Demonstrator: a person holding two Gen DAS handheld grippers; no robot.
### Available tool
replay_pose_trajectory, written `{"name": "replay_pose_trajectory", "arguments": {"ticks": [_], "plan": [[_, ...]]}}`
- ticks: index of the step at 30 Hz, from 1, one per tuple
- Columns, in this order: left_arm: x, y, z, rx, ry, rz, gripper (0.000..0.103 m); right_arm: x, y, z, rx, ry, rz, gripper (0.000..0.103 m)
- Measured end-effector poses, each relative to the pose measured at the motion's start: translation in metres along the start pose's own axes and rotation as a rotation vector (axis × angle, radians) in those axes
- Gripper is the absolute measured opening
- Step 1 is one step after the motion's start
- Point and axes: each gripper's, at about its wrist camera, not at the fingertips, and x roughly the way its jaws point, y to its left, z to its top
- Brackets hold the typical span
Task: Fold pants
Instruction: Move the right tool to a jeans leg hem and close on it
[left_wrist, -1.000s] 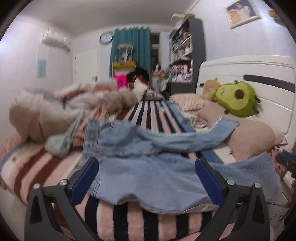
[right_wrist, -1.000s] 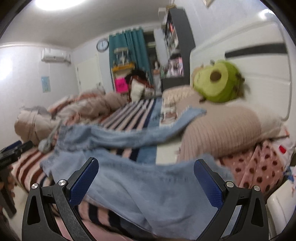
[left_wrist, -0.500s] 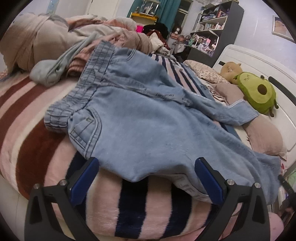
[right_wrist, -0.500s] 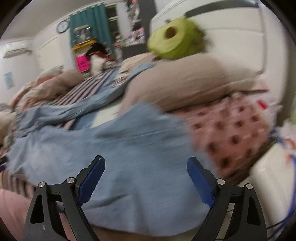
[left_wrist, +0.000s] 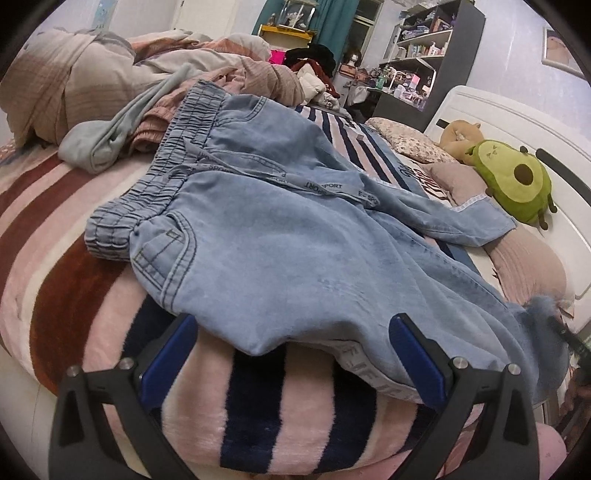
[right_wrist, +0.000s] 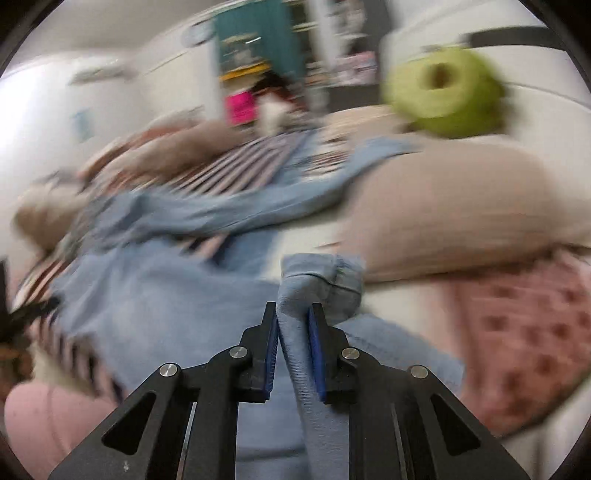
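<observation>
Light blue denim pants (left_wrist: 288, 236) lie spread on a striped blanket (left_wrist: 258, 417), elastic waistband (left_wrist: 166, 177) at the left, legs running right toward the headboard. My left gripper (left_wrist: 291, 354) is open and empty, its jaws just short of the near edge of the seat. In the blurred right wrist view my right gripper (right_wrist: 293, 334) is shut on a bunched fold of the near leg's hem end (right_wrist: 321, 284). The far leg (right_wrist: 258, 206) stretches toward the pillow.
A heap of bedding and clothes (left_wrist: 110, 88) lies at the back left. A beige pillow (left_wrist: 524, 266) and green avocado plush (left_wrist: 517, 181) sit by the white headboard (left_wrist: 517, 122). A pink dotted pillow (right_wrist: 524, 332) lies right of my right gripper.
My right gripper has closed on the near leg's hem end and is moving fast. My left gripper moved slightly closer to the pants and stays open.
</observation>
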Motion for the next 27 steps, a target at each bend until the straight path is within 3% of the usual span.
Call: {"name": "replay_pose_trajectory", "arguments": {"ticks": [3, 4, 6, 8, 10, 13, 15, 16, 18, 19, 20, 23, 27], "plan": [[-0.004, -0.007, 0.000, 0.031, -0.005, -0.003, 0.102, 0.030, 0.023, -0.015, -0.059, 0.093, 0.046, 0.013], [-0.005, -0.009, 0.000, 0.043, -0.006, -0.002, 0.102, 0.035, 0.023, -0.019, -0.055, 0.105, 0.047, 0.018], [-0.007, -0.010, 0.001, 0.055, -0.007, 0.002, 0.102, 0.028, 0.021, -0.021, -0.038, 0.100, 0.049, 0.030], [-0.009, -0.007, 0.001, 0.055, -0.011, 0.000, 0.102, 0.005, 0.016, -0.019, -0.019, 0.047, 0.046, 0.054], [-0.010, -0.003, 0.000, 0.044, -0.015, -0.006, 0.102, -0.017, 0.003, -0.014, 0.031, -0.010, 0.039, 0.064], [-0.008, 0.001, -0.001, 0.021, -0.010, -0.018, 0.102, -0.034, -0.024, -0.006, 0.094, -0.016, -0.038, 0.073], [-0.007, 0.003, -0.002, 0.008, -0.004, -0.020, 0.102, -0.027, -0.039, -0.011, 0.091, 0.039, -0.107, 0.078], [-0.008, 0.004, -0.003, 0.000, 0.002, -0.020, 0.102, -0.019, -0.045, -0.017, 0.096, 0.092, -0.100, 0.078], [-0.011, 0.004, -0.004, 0.001, -0.002, -0.021, 0.102, -0.013, -0.045, -0.025, 0.125, 0.092, -0.054, 0.056], [-0.014, 0.005, -0.004, 0.004, -0.004, -0.014, 0.102, -0.013, -0.040, -0.027, 0.125, 0.075, -0.030, 0.025], [-0.016, 0.005, -0.004, 0.005, -0.006, -0.007, 0.102, -0.014, -0.033, -0.028, 0.095, 0.061, -0.042, 0.007], [-0.020, 0.011, -0.006, -0.005, -0.001, -0.003, 0.102, -0.027, -0.014, -0.021, -0.060, -0.028, -0.230, 0.005], [-0.018, 0.018, -0.008, -0.045, 0.014, -0.064, 0.102, -0.051, -0.035, -0.006, -0.058, -0.135, -0.432, 0.005]]}}
